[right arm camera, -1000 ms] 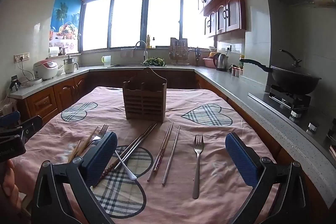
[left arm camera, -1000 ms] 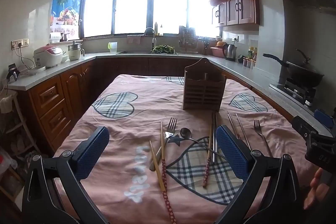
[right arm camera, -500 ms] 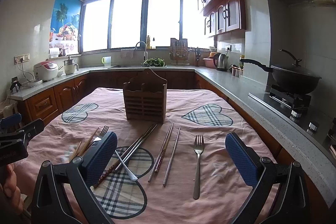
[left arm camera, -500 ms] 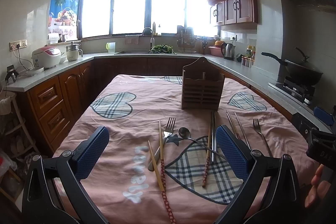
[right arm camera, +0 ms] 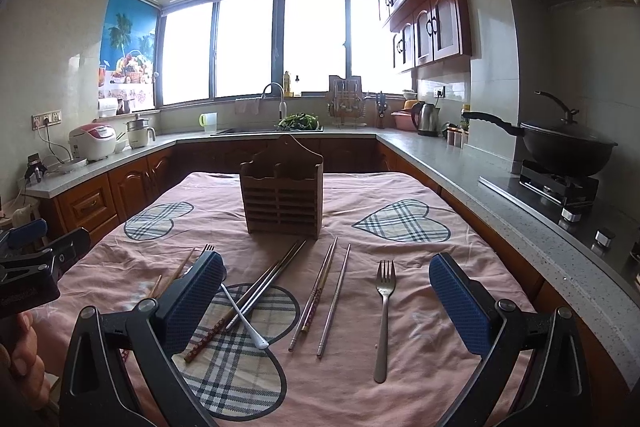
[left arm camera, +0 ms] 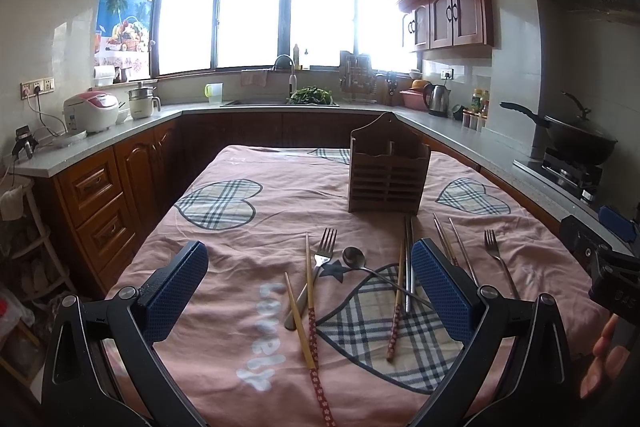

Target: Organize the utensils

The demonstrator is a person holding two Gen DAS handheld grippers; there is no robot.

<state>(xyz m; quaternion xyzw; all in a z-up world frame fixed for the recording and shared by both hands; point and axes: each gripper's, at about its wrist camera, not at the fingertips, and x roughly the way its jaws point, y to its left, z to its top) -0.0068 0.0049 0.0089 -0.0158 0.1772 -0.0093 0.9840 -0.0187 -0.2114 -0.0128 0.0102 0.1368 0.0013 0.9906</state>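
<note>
A wooden utensil holder stands upright mid-table on the pink cloth. In front of it lie loose utensils: a fork crossed by wooden chopsticks, a spoon, metal chopsticks, patterned chopsticks and a second fork. My left gripper is open and empty, above the near left utensils. My right gripper is open and empty, above the near right ones.
The table is ringed by kitchen counters. A wok on a stove is at right. A sink is at the back. A rice cooker stands at left. Wooden drawers sit close to the table's left edge.
Both grippers have shifted only slightly; the views have drifted a little. The utensils and holder lie as before.
</note>
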